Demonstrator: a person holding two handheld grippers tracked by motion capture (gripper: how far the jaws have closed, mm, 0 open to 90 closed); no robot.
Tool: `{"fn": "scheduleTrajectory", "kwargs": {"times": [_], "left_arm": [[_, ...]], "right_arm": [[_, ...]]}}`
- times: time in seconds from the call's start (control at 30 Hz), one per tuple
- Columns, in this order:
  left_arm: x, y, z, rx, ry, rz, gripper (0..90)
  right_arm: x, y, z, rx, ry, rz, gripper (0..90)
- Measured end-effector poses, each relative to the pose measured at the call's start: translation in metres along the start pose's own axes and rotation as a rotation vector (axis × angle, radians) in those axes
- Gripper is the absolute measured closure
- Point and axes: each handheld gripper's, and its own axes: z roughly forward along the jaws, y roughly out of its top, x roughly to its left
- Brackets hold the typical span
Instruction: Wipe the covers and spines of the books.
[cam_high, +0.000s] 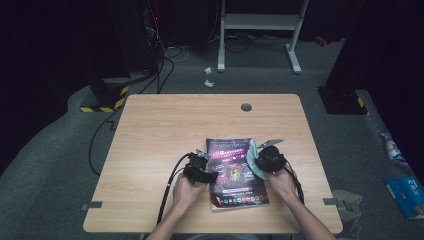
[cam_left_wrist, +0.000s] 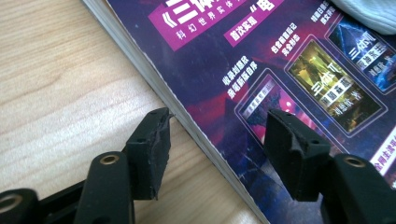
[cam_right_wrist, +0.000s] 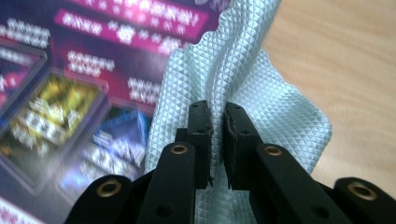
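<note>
I hold right gripper (cam_right_wrist: 217, 140) jaws pinched on pale blue cloth (cam_right_wrist: 243, 84), bunched over magazine (cam_high: 235, 172) right edge, likely for wiping cover. Left gripper (cam_left_wrist: 215, 154) jaws wide, straddling magazine left edge, probably to steady it. Magazine flat near bench (cam_high: 150, 130) front edge.

Dark lab: cables (cam_high: 165, 65), hazard-taped base (cam_high: 107, 97).

Dim, dark-edged high view around a lit table (cam_high: 165, 130); bright gripper views, the right one's background blurred.
</note>
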Motion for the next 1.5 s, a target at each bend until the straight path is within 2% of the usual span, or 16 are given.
{"fn": "scheduleTrajectory", "kwargs": {"times": [0.17, 0.23, 0.33, 0.5, 0.53, 0.63, 0.73, 0.8, 0.9, 0.97, 1.03, 1.1, 1.2, 1.23, 1.37, 1.5], "left_arm": [[-0.002, -0.001, 0.001, -0.005, 0.012, 0.035, 38.7], [-0.003, -0.003, 0.001, -0.013, 0.011, 0.03, 38.8], [-0.003, -0.003, 0.001, -0.018, 0.014, 0.038, 38.8], [-0.002, -0.003, 0.001, -0.019, 0.013, 0.046, 38.7], [-0.003, -0.003, 0.001, -0.019, 0.014, 0.048, 38.7], [-0.003, -0.004, 0.001, -0.02, 0.015, 0.05, 38.6], [-0.002, -0.004, 0.001, -0.021, 0.013, 0.052, 38.6], [-0.002, -0.003, 0.001, -0.02, 0.012, 0.05, 38.6], [-0.002, -0.003, 0.001, -0.018, 0.012, 0.05, 38.5], [-0.002, -0.003, 0.002, -0.017, 0.013, 0.051, 38.4], [-0.002, -0.002, 0.002, -0.015, 0.012, 0.052, 38.2], [-0.002, -0.001, 0.003, -0.014, 0.014, 0.059, 37.7], [-0.003, 0.0, 0.003, -0.008, 0.013, 0.055, 37.5], [-0.003, 0.0, 0.003, -0.008, 0.013, 0.055, 37.5], [-0.002, 0.001, 0.004, -0.007, 0.013, 0.056, 37.5], [-0.002, 0.0, 0.003, -0.008, 0.012, 0.057, 37.1]], "right_arm": [[0.011, 0.016, 0.013, 0.046, -0.009, -0.02, 82.1], [0.019, 0.022, 0.016, 0.059, 0.002, -0.028, 82.0], [0.036, 0.031, 0.023, 0.05, 0.016, -0.078, 82.1], [0.072, 0.047, 0.033, 0.052, 0.08, -0.161, 82.0], [0.087, 0.054, 0.036, 0.051, 0.097, -0.206, 82.0], [0.096, 0.056, 0.037, 0.058, 0.09, -0.231, 82.0], [0.086, 0.056, 0.037, 0.062, 0.11, -0.218, 81.8], [0.076, 0.054, 0.036, 0.066, 0.072, -0.195, 81.8], [0.057, 0.049, 0.033, 0.078, 0.063, -0.138, 81.9], [0.057, 0.049, 0.032, 0.077, 0.062, -0.145, 81.9], [0.062, 0.05, 0.033, 0.08, 0.059, -0.153, 82.0], [0.069, 0.052, 0.034, 0.079, 0.099, -0.14, 82.0], [0.081, 0.056, 0.038, 0.059, 0.15, -0.177, 82.0], [0.092, 0.06, 0.041, 0.053, 0.177, -0.19, 82.1], [0.101, 0.063, 0.042, 0.041, 0.193, -0.216, 82.0], [0.096, 0.062, 0.042, 0.044, 0.202, -0.203, 81.8]]}}
